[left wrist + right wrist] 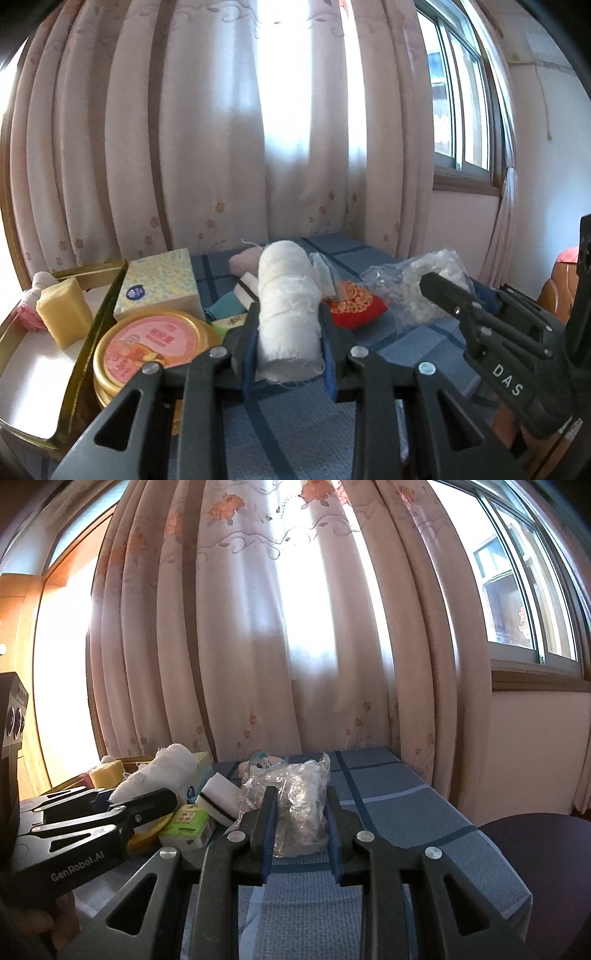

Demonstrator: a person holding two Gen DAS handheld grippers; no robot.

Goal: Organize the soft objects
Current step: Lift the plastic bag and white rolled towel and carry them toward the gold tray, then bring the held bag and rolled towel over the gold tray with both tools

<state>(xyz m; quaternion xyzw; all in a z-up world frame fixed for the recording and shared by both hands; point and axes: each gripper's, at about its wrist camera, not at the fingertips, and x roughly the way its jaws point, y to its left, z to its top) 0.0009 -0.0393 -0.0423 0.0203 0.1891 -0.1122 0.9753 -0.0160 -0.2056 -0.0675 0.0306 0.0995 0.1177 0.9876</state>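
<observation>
Left wrist view: the left gripper (288,328) is clamped on a white gauze roll (286,314), its blue pads pressed into the roll's sides so the cloth bulges above and below them. The roll stands on end between the jaws, lifted clear of the blue checked tablecloth (288,428), a hold that suits carrying rather than setting down. At 9 o'clock lies a gold-rimmed tray (79,360) with a yellow sponge (64,314) and a pink-and-white soft toy (31,295) inside; judging by those, it is where soft things are being gathered. Just right of the tray's edge sit a round tin (147,343) and a tissue box (159,284) – hard items that stand between the roll and the tray. At 1 o'clock from the roll rests a red pouch (354,306), and at 3 o'clock the right gripper (439,284) reaches into a clear plastic bag (417,284).

Right wrist view: the right gripper (299,812) is closed on the bag (295,797), crumpled film squeezed between the pads, the bag's foot seemingly near or on the cloth (406,812). At 9 o'clock the left gripper (140,794) holds the roll (162,768) aloft, pointing toward the tray (133,761) – only its far rim shows beyond the sponge (107,771). A white block with a dark stripe (218,794) and a green tissue pack (188,821) lie between the two grippers, left on the cloth for now
</observation>
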